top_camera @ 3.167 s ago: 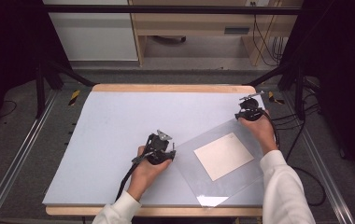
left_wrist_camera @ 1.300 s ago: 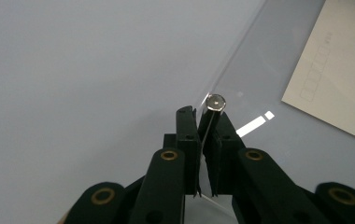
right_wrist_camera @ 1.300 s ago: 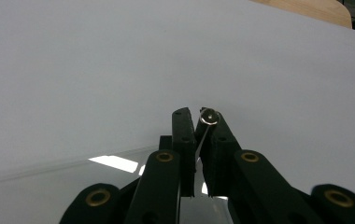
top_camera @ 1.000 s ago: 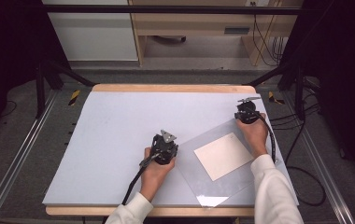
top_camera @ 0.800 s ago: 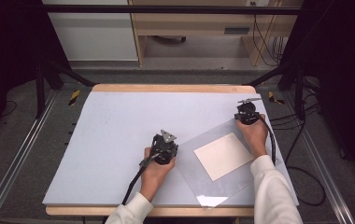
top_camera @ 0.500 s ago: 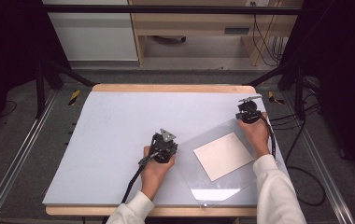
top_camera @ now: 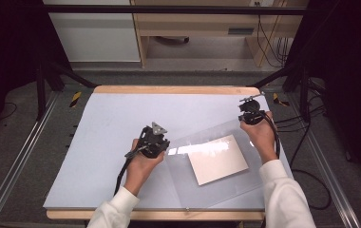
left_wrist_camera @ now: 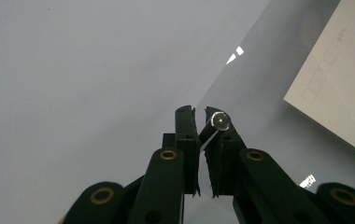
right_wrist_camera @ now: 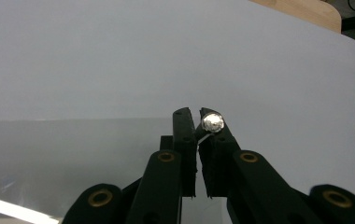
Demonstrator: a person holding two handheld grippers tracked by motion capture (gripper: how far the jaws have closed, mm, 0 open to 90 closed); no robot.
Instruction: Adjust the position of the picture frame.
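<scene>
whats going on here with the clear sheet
A person holds a gripper in each hand, both clamped on a clear plastic sheet. The left gripper pinches its left far corner, the right gripper its right far corner. That far edge is tilted up off the table; a sheet of white paper lies under it.

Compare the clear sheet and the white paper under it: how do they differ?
The clear sheet is see-through and glossy; the paper is opaque and matte. The sheet is much the larger and covers the paper entirely. The left gripper and right gripper each pinch the sheet by an edge; the paper lies flat on the table, ungripped. Both are thin rectangles, skewed to the table's edges.
</scene>
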